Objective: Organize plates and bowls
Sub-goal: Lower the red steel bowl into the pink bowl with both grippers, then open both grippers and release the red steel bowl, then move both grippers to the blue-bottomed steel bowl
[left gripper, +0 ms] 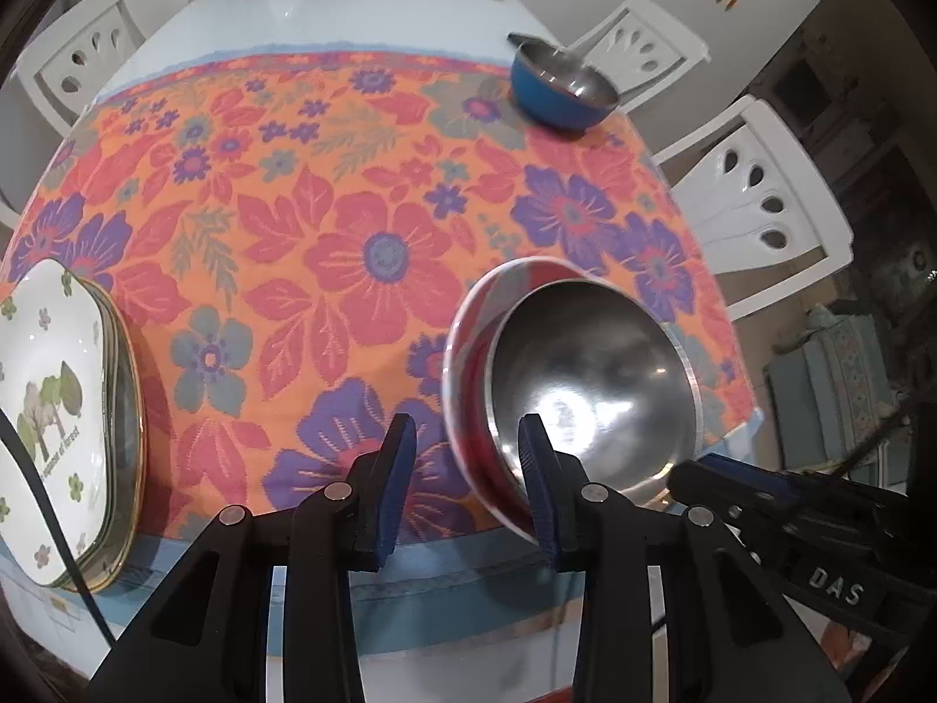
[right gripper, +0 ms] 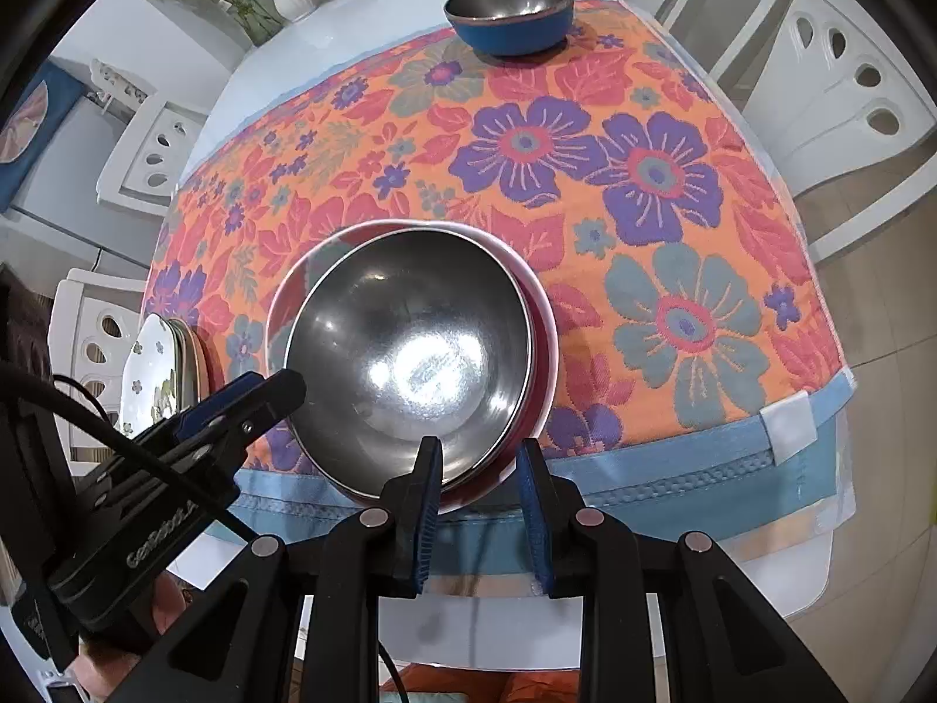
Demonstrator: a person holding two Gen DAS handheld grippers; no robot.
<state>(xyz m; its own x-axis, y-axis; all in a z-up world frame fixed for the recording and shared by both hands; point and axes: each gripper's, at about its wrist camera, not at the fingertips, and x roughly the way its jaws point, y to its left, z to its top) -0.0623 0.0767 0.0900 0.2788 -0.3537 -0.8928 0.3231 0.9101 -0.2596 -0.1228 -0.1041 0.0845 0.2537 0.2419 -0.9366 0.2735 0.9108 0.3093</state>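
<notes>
We hold a steel bowl nested inside a red bowl at the near edge of the flowered tablecloth, the steel one sitting off-centre so the red rim shows along the far and right sides; in the right wrist view our right tongs straddle the near rims of both bowls, one finger inside the steel bowl and the other outside the red wall, the gap between them narrow; they look closed on the pair, though we cannot see the pads pressing.

Our left tongs stand slightly apart at the left side of the bowls; in the left wrist view one finger lies against the rim of the steel bowl and the other hangs over the cloth, clear of the red bowl; nothing sits between them. In the right wrist view the same tongs touch the steel bowl's left edge with their tip.

Left of the bowls lies a stack of white plates printed with trees; beyond the bowls, at the far edge of the cloth, stands a blue bowl with a steel lining; white chairs ring the table.
</notes>
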